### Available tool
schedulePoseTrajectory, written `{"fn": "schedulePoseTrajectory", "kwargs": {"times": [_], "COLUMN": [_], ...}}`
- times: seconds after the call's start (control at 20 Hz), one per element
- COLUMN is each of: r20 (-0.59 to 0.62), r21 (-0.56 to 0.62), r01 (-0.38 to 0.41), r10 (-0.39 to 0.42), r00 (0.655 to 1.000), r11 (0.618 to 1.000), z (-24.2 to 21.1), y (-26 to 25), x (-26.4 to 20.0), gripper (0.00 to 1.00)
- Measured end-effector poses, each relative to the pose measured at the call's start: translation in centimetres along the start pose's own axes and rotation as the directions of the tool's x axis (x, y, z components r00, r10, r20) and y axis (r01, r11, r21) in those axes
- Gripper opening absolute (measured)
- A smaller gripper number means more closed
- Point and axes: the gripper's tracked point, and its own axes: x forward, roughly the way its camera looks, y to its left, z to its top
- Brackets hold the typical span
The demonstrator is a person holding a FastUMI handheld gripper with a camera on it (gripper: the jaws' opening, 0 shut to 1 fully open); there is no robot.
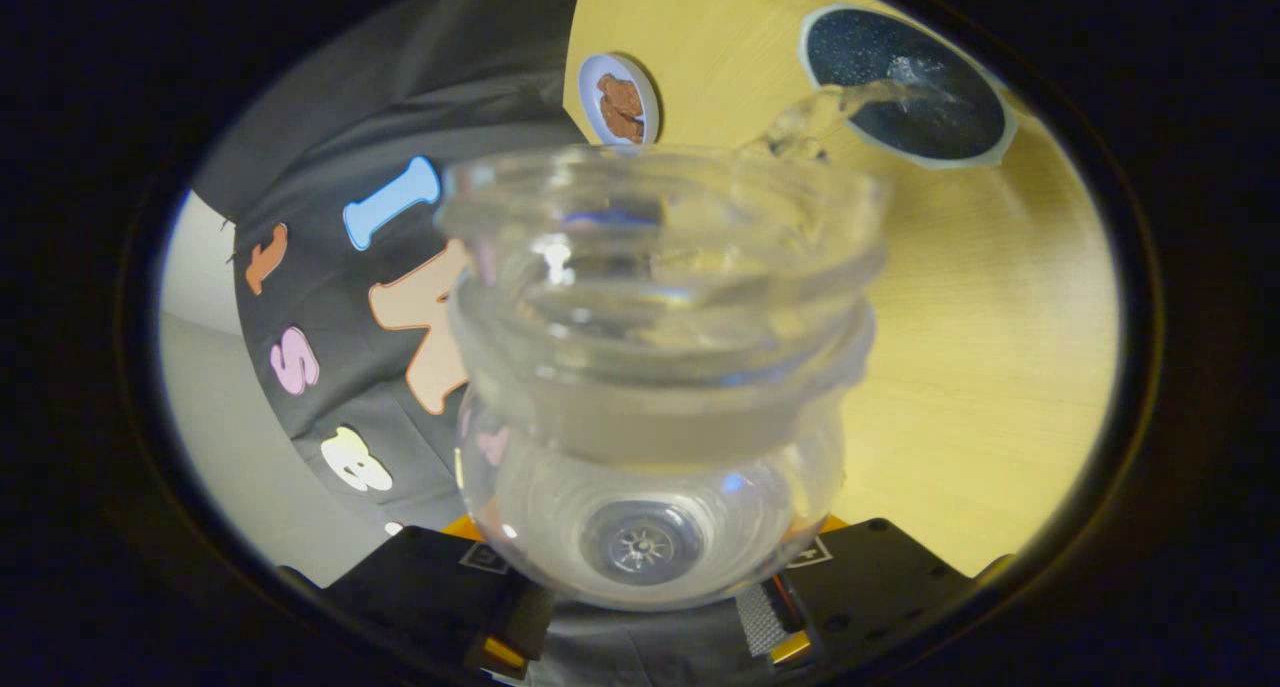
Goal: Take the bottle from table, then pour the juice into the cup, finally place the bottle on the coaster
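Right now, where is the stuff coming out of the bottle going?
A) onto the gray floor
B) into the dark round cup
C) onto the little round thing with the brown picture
B: a clear stream leaves the tipped clear bottle's mouth and lands in the dark cup on the yellow table. The gripper is shut on the bottle.

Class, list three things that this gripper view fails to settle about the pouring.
1. The fingers' contact with the clear bottle: hidden behind its body.
2. Whether the dark round thing beyond the bottle's mouth is cup or coaster: distorted, too flat to tell.
3. The picture on the small round disc: too small.
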Motion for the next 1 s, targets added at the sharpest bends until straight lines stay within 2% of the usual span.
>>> {"fn": "schedulePoseTrajectory", "kwargs": {"times": [1.0], "r20": [0.03], "r21": [0.149], "r01": [-0.053], "r10": [0.049], "r00": [0.998], "r11": [0.987], "z": [1.9], "y": [2.0], "x": [-0.3], "gripper": [1.0]}}
